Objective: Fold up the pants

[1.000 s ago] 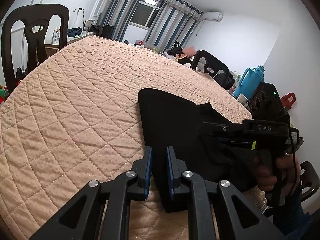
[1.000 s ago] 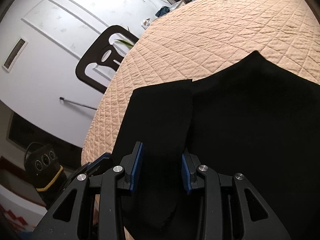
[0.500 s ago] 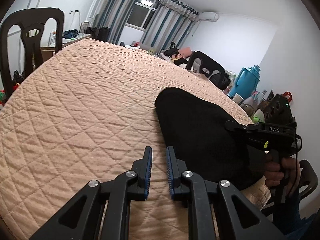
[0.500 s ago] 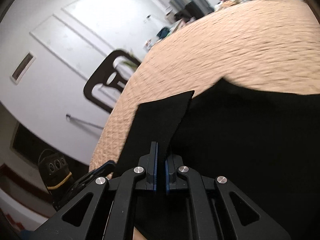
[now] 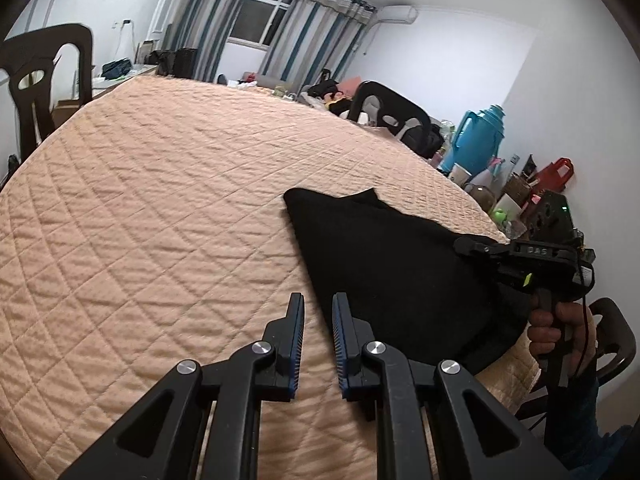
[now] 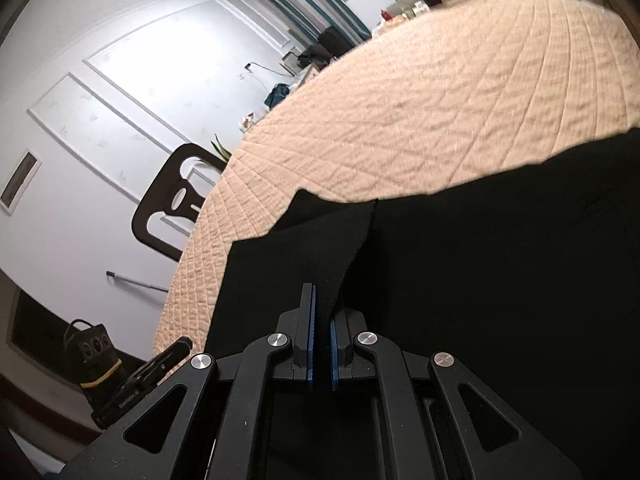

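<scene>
Black pants lie on the near right part of the quilted peach table cover, close to the table's near edge. Cloth already doubled over; a pointed corner sticks up at the far end. In the right wrist view the pants fill the lower right, with one flap of fabric rising toward the camera.

Right gripper: jaws nearly closed, pinching that raised flap between the blue pads. From the left wrist view the same tool sits at the right edge of the pants, a hand on its handle.

Left gripper: jaws slack with a clear gap, nothing between them. It hangs over the cover just beside the pants' near left edge, the right finger overlapping dark cloth in the view; contact cannot be told.

Step in hand, as I judge it: a fold in progress, the right side lifting an edge to carry it across. Task looks partway done, the bundle not yet compact.

Next move probably calls for the left tool to take or pin the near edge so the cloth does not drag, then the right to lay its flap over flat.

Around: dark chairs at the table, striped curtains and window at the far wall, a blue flask to the right.
</scene>
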Tool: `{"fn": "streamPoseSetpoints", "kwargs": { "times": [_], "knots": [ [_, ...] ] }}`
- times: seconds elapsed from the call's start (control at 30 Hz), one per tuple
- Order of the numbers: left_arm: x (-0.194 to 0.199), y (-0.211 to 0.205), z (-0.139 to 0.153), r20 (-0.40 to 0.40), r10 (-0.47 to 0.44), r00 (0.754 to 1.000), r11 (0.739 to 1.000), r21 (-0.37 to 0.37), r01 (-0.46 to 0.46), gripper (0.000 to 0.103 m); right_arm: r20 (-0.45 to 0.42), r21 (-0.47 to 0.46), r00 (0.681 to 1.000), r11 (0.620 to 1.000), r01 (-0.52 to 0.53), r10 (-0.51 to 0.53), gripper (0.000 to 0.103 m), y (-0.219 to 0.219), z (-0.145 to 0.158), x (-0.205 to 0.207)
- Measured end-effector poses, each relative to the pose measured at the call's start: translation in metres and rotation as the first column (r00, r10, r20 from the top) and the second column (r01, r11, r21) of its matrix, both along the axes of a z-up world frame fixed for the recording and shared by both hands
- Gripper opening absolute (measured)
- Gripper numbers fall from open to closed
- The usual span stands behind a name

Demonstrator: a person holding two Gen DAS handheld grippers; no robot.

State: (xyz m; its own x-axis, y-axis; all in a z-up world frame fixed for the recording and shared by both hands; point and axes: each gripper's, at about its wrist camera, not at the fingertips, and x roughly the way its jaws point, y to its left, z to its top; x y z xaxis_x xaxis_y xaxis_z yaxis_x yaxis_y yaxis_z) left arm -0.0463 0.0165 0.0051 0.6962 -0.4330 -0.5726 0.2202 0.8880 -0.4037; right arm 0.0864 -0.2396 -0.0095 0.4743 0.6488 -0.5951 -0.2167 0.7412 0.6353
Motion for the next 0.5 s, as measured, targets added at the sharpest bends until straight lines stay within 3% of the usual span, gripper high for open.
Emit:
{"fn": "streamPoseSetpoints", "kwargs": {
  "times": [0.23, 0.37, 0.5],
  "knots": [
    [0.007, -0.025, -0.007, -0.024, -0.069, 0.997, 0.997, 0.016, 0.069, 0.016, -0.064, 0.007, 0.998, 1.000, 0.022, -0.022, 0.005, -0.010, -0.025, -0.001],
    [0.003, -0.034, -0.010, -0.023, -0.097, 0.995, 0.995, 0.033, 0.098, 0.020, -0.024, 0.027, 1.000, 1.000, 0.016, -0.015, 0.007, -0.010, -0.011, -0.008],
    [0.001, -0.035, -0.011, -0.022, -0.100, 0.995, 0.994, 0.033, 0.100, 0.023, -0.042, -0.024, 0.998, 0.999, 0.041, -0.042, 0.014, -0.015, -0.017, -0.008]
  ]
}}
